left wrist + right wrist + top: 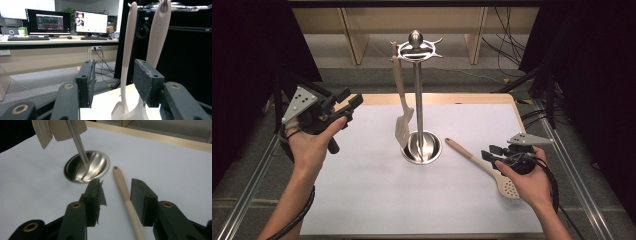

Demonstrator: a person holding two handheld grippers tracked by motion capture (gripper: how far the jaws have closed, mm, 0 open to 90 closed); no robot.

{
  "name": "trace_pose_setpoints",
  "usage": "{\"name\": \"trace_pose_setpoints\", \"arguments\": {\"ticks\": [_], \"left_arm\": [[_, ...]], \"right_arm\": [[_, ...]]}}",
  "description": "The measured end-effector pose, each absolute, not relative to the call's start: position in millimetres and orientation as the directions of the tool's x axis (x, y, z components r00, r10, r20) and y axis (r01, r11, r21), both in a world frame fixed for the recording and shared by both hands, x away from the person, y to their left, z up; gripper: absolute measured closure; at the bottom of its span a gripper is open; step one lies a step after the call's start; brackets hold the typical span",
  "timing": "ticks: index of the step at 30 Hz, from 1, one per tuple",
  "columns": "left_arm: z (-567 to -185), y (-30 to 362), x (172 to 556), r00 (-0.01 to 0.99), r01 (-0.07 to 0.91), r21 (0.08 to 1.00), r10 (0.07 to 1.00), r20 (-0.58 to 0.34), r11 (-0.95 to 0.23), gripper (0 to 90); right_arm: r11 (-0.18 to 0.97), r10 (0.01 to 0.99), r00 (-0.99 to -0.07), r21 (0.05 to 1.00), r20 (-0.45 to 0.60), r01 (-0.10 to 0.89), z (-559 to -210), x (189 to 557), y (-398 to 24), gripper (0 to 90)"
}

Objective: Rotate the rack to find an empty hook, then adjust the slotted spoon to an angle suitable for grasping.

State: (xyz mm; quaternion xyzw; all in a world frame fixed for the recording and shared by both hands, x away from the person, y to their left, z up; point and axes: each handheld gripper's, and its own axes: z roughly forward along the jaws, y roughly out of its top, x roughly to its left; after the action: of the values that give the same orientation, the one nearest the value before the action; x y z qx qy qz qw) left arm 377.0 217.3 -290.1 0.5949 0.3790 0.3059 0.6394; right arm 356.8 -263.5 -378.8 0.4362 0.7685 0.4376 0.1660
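On the white table top (377, 200), near its middle, stands a polished steel utensil rack (418, 100): a round dished base (87, 167), a thin upright pole and a ring of hooks at the top. From one hook hangs a beige slotted turner (402, 107), its blade just above the left of the base. The left gripper view seems to show two pale handles hanging side by side from the hooks; the one at right bears raised lettering.

To the right of the base lies a beige skimmer spoon with a perforated round bowl (482, 167), flat on the table, its handle end with the small hole pointing toward the rack and its bowl toward the person's right hand. The right gripper (490, 154) is low over the spoon's shaft. In the right gripper view the shaft (125, 195) runs up between the two black jaws, which stand apart on either side of it, with a gap showing at each pad; they clamp nothing.

The left gripper (351, 100) is held up over the table's far left part, aimed toward the rack and well apart from it. Its jaws are also spread, with nothing between the pads (147, 80).
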Motion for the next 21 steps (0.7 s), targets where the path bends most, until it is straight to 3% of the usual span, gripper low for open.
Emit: {"name": "trace_pose_setpoints", "arguments": {"ticks": [11,21], "left_arm": [[-298,215,369,0.537,0.08,0.994,0.838,-0.1,0.068,50.9],[-307,220,362,0.534,0.105,0.992,0.838,-0.111,0.065,50.4]], "right_arm": [[0.289,0.838,-0.535,0.746,0.106,0.6,-381,367,-266,66.9],[0.349,0.865,-0.492,0.589,0.096,0.729,-390,372,-276,70.7]]}}
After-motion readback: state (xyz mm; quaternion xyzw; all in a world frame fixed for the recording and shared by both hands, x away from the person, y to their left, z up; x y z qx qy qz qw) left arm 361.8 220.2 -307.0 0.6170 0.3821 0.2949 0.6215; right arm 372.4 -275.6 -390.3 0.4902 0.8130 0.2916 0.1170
